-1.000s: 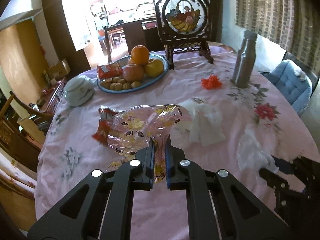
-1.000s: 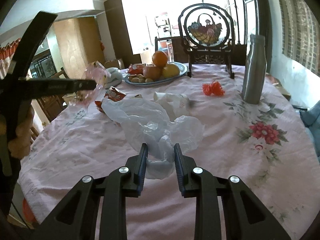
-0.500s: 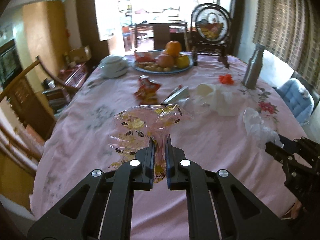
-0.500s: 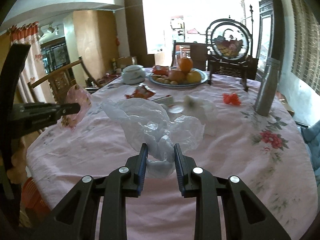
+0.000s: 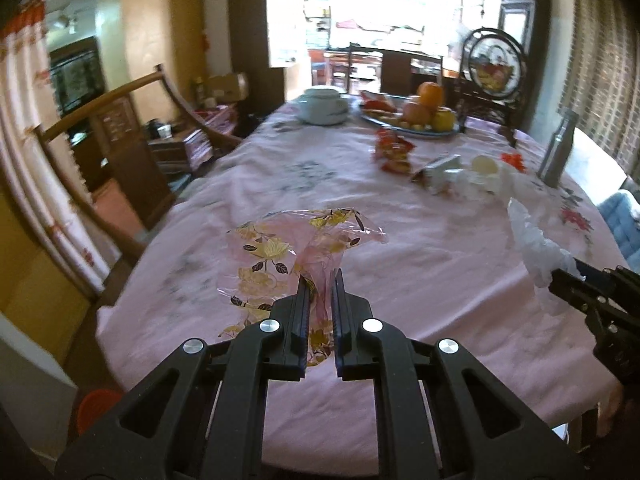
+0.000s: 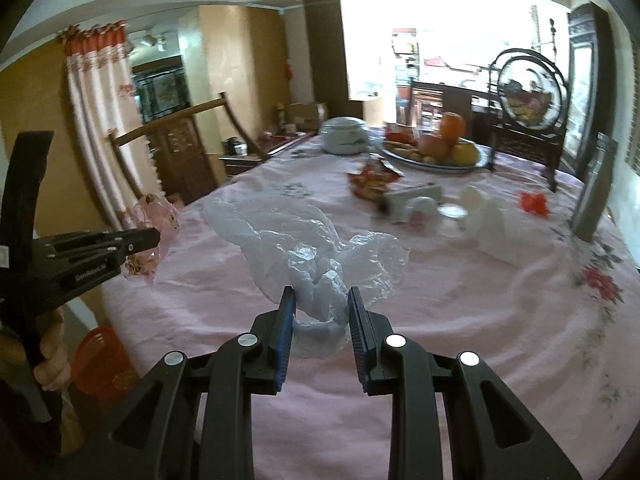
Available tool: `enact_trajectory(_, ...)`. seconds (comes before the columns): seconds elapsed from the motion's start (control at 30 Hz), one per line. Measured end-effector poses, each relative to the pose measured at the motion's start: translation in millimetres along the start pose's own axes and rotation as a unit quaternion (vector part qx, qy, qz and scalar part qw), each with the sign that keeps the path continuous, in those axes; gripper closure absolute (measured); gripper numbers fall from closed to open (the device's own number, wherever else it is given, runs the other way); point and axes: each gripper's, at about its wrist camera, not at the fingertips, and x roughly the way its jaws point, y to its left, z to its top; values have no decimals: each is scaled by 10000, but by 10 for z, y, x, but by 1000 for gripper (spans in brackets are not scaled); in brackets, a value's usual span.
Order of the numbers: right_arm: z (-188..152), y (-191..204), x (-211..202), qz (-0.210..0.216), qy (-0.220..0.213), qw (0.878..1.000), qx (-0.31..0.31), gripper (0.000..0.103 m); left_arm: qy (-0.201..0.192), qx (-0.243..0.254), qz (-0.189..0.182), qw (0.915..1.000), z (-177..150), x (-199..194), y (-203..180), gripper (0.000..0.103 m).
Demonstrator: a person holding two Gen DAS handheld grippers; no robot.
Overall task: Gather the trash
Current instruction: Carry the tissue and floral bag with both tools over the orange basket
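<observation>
Floral cellophane [image 5: 296, 258] in left gripper [image 5: 320, 280], white bag [image 6: 316, 268] in right gripper [image 6: 321, 300]

Pink tablecloth [image 5: 400, 264] with floral print; clear pink wrapper [image 5: 296, 248] with gold flowers; translucent white plastic bag [image 6: 316, 256]; orange basket [image 6: 104, 360].

Both grippers are black plastic with open triangle holes and round silver screws. The right gripper [image 6: 321, 304] has blue pads [image 6: 285, 330]. The left gripper [image 5: 320, 290] carries small white lettering; bare fingers [image 6: 51, 362] show.
</observation>
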Motion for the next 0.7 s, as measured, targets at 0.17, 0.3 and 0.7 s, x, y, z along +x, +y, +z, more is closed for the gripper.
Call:
enact_trajectory(0.17, 32, 452, 78, 395, 12, 9988, -288, 76, -28, -371, 433, 9984, -304, -222, 470, 89)
enact_trajectory(0.3, 53, 846, 172, 703, 82, 9958, -582, 76, 103, -751, 773, 9941, -593, -316, 863, 89)
enact_trajectory(0.7, 60, 2127, 503, 1825, 538, 9724, -1350, 76, 344, -1690, 1657, 9710, -1190, -560, 1825, 89)
